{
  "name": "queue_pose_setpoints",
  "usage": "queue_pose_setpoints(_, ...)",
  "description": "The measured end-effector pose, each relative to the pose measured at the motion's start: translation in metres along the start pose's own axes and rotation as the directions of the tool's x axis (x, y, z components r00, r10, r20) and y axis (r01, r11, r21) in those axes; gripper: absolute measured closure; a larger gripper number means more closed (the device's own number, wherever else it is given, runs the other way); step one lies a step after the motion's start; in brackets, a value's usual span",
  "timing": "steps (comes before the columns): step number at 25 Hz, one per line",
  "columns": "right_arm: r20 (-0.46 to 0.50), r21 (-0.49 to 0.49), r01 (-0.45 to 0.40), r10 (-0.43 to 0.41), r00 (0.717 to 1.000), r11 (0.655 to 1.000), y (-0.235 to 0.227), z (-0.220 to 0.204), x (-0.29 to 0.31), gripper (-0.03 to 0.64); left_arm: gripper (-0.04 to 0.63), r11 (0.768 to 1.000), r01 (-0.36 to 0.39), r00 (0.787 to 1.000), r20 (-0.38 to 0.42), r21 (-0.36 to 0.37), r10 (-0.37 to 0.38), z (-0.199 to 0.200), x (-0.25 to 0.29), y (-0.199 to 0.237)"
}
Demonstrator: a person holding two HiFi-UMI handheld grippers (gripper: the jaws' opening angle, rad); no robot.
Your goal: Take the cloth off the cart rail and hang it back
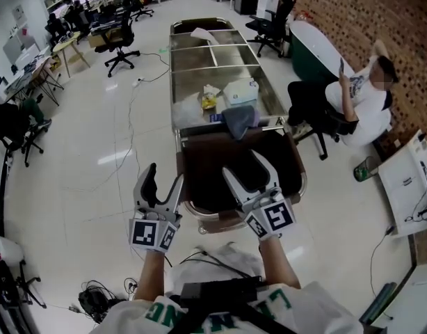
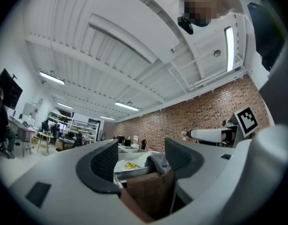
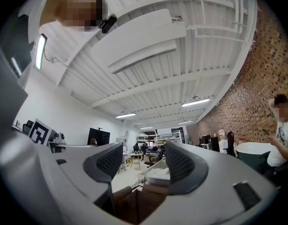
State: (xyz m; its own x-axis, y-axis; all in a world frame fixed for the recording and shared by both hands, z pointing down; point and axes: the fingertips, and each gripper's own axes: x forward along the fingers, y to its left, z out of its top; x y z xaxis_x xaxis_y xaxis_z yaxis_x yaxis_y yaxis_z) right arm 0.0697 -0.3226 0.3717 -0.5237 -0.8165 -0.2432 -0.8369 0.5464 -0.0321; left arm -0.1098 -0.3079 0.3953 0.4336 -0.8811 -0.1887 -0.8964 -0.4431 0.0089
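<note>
Cloth [image 1: 240, 120] drapes the cart rail [image 1: 272, 124], visible past the open, empty left gripper [image 2: 140, 149]; right gripper [image 3: 143, 149] gapes empty too.

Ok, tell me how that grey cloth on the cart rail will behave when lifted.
The grey cloth lies slumped in folds over the cart rail, so it is probably floppy and will sag from wherever it is pinched. It looks thin, so likely light. Draped loosely, it may slide off if only pushed.

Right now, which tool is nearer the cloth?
The right tool: the grey cloth on the cart rail hangs straight ahead of it, while the left tool is off to the side.
</note>
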Motion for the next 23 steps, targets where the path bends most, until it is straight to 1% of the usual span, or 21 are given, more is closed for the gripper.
queue_pose_setpoints(3,0.0,-0.011,-0.012,0.012,1.0,1.0,0.007,0.002,0.0,0.314,0.301,1.0,0.023,1.0,-0.002,0.015,-0.023,0.006,0.002,-0.003)
queue_pose_setpoints(6,-0.001,-0.017,-0.018,0.018,1.0,1.0,0.01,0.004,0.0,0.314,0.301,0.998,0.066,0.998,-0.012,0.002,-0.066,0.008,0.005,-0.01)
queue_pose_setpoints(8,-0.005,-0.02,-0.022,0.022,1.0,1.0,0.012,0.003,0.001,0.314,0.301,0.997,0.078,0.997,-0.016,0.003,-0.078,0.007,0.006,-0.013)
queue_pose_setpoints(13,-0.007,-0.029,-0.026,0.026,1.0,0.999,0.015,0.004,-0.001,0.314,0.301,0.994,0.102,0.994,-0.03,0.045,-0.101,0.005,0.01,-0.021)
queue_pose_setpoints(19,-0.013,-0.027,-0.016,0.015,1.0,1.0,0.015,0.003,-0.003,0.314,0.301,0.992,0.105,0.994,-0.03,0.063,-0.104,0.008,0.01,-0.022)
queue_pose_setpoints(23,-0.013,-0.025,-0.012,0.011,1.0,1.0,0.013,0.001,-0.004,0.314,0.301,0.989,0.094,0.995,-0.033,0.114,-0.091,0.009,0.01,-0.022)
